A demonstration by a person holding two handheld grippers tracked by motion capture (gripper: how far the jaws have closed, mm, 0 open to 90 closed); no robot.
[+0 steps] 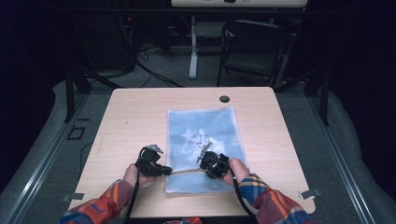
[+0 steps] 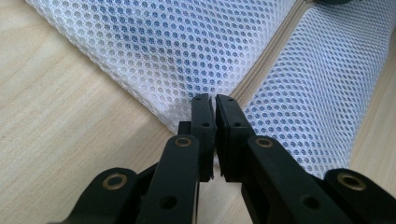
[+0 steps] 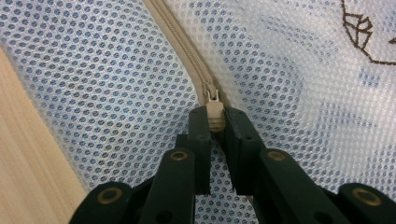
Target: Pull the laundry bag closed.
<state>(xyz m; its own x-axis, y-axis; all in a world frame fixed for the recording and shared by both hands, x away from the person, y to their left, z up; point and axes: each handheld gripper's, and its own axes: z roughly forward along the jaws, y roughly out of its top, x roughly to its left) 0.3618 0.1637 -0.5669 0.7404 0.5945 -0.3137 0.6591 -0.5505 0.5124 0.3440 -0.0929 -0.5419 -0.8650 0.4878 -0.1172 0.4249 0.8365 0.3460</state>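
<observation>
A pale blue-white mesh bag [image 1: 205, 135] with a dark line drawing lies flat on the wooden table [image 1: 135, 116]. A beige zipper [image 1: 187, 171] runs across its near end. My left gripper [image 1: 168, 171] is at the bag's left edge. In the left gripper view its jaws [image 2: 215, 100] are shut on the mesh bag [image 2: 177, 46] where the zipper [image 2: 266, 60] ends. My right gripper [image 1: 208, 169] is over the zipper farther right. In the right gripper view it [image 3: 215, 112] is shut on the beige zipper pull [image 3: 215, 119], just behind the slider [image 3: 210, 91].
A round black grommet [image 1: 224, 99] sits in the table's far edge. Beyond the table stand a dark folding chair [image 1: 252, 46] and a white desk leg [image 1: 193, 51], with cables on the floor. Bare wood lies on both sides of the bag.
</observation>
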